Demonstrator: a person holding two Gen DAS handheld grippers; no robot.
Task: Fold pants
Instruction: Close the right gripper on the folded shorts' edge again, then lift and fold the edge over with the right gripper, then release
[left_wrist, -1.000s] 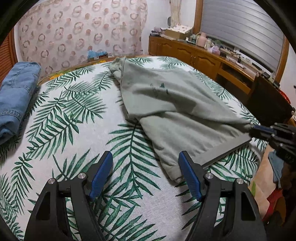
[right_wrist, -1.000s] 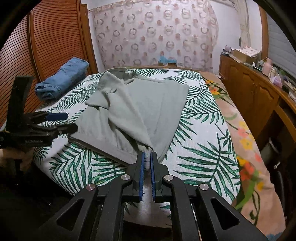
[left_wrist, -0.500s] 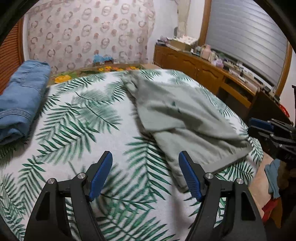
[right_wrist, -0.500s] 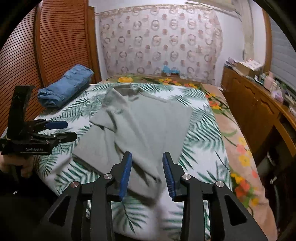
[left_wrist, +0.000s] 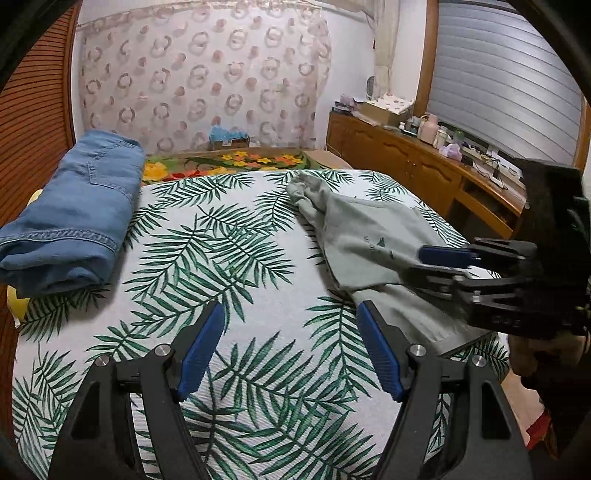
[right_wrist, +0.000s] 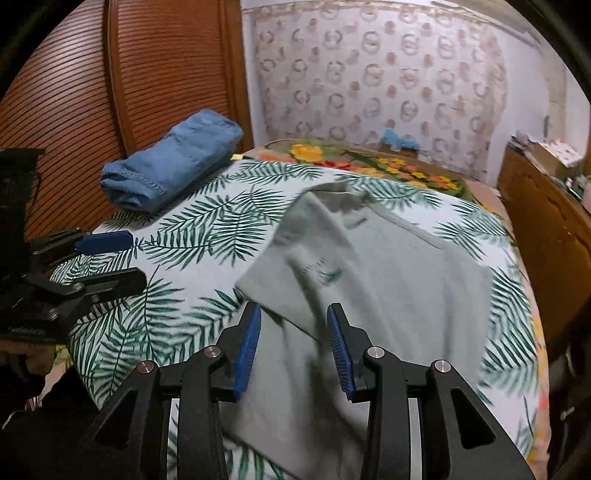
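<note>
Grey-green pants (right_wrist: 388, 280) lie folded lengthwise on a palm-leaf bedspread (right_wrist: 207, 236), with one layer overlapping diagonally. They also show in the left wrist view (left_wrist: 369, 243). My right gripper (right_wrist: 293, 343) is open and empty, low over the near end of the pants. My left gripper (left_wrist: 290, 347) is open and empty above bare bedspread (left_wrist: 221, 266), left of the pants. The right gripper also shows in the left wrist view (left_wrist: 443, 266), hovering over the pants' near end.
Folded blue jeans (left_wrist: 74, 210) lie at the bed's far left, also in the right wrist view (right_wrist: 173, 170). A wooden slatted wardrobe (right_wrist: 74, 92) stands left. A wooden sideboard (left_wrist: 424, 173) with clutter runs along the right. A floral blanket (left_wrist: 229, 162) lies at the bed's far end.
My right gripper let go of the pants' edge and opened, then lifted and moved forward over the pants. My left gripper stayed open and rose, tilting up toward the far wall.
</note>
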